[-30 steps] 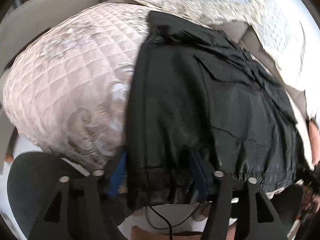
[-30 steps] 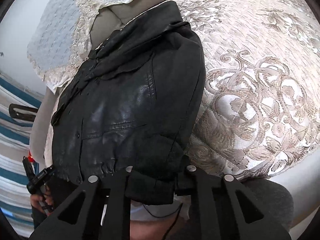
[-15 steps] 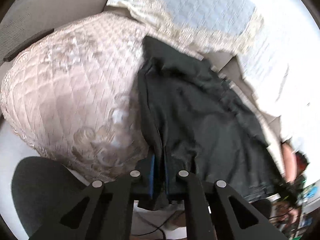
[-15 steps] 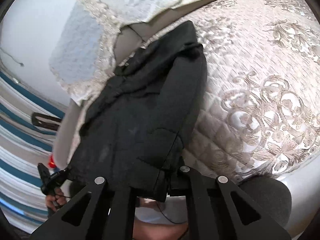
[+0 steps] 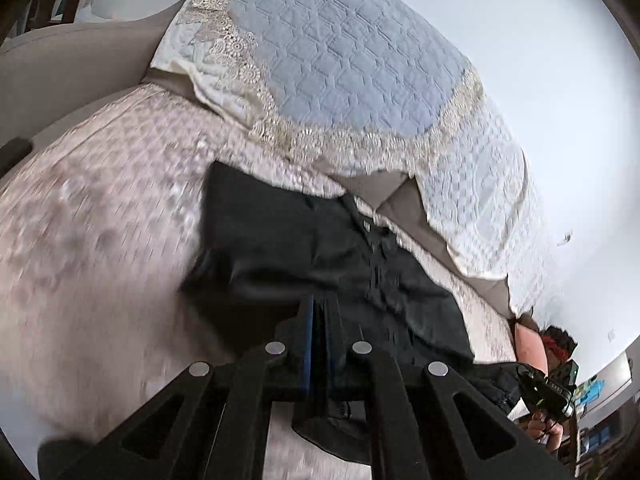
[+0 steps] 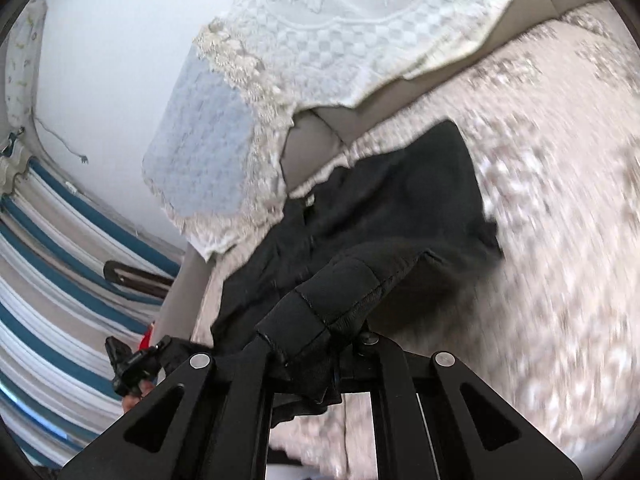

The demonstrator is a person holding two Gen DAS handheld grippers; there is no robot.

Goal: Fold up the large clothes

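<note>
A: How many garments do you have there, and where?

B: You have one black jacket (image 5: 320,248), and it lies on the pink quilted cover (image 5: 100,240) of the sofa, with its far end near the backrest. Its near hem is lifted up to your two grippers.

A: What do the jaws do?

B: Your left gripper (image 5: 318,344) has its jaws narrow, pressed on a thin fold of the hem; you see the blue pads (image 5: 307,344) on both sides of the cloth. Your right gripper (image 6: 316,364) is also closed on the jacket (image 6: 380,216): a thick ribbed edge goes down between its fingers.

A: What else do you count?

B: Two throws hang over the backrest: one pale blue throw with lace border (image 5: 340,60) and one white embossed throw (image 6: 360,12). Behind them is a plain wall, and in the right view one striped curtain (image 6: 48,280).

A: What is difficult to see?

B: The cover (image 6: 560,240) is blurred in both views. The right fingertips are hidden under the cloth. At the frame edge each camera shows the other gripper only partly, small and dark.
</note>
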